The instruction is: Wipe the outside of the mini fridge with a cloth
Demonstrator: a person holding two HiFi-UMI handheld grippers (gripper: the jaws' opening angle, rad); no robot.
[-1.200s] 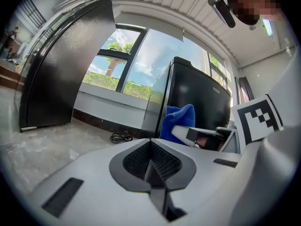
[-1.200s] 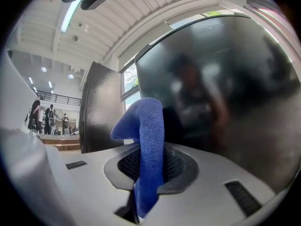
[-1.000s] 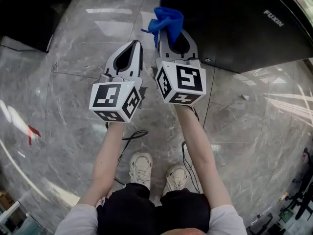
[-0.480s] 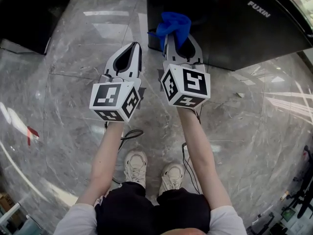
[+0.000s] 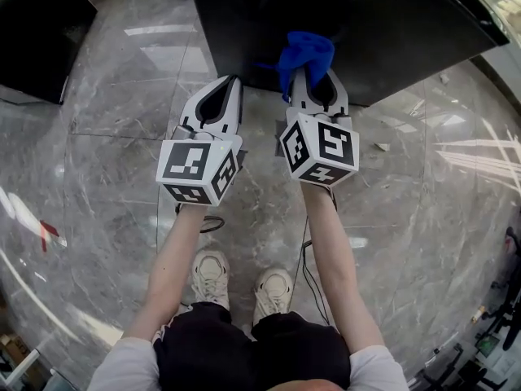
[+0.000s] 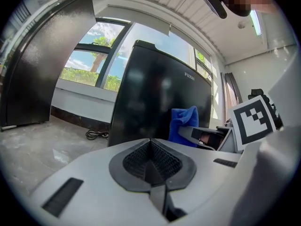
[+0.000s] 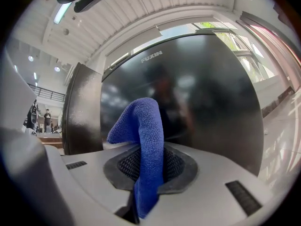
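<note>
Black fridge (image 5: 423, 31) lettered FUXIN in white; right gripper (image 5: 313, 78) jaws clamp a blue cloth (image 5: 305, 51) near its door. Left gripper (image 5: 229, 88) jaws pressed together, holding nothing.

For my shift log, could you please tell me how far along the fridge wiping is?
Done: the blue cloth is clamped in the right gripper. In hand: it is held close to the black mini fridge; contact can't be confirmed. Left: seemingly all the wiping. The left gripper is shut, empty.
</note>
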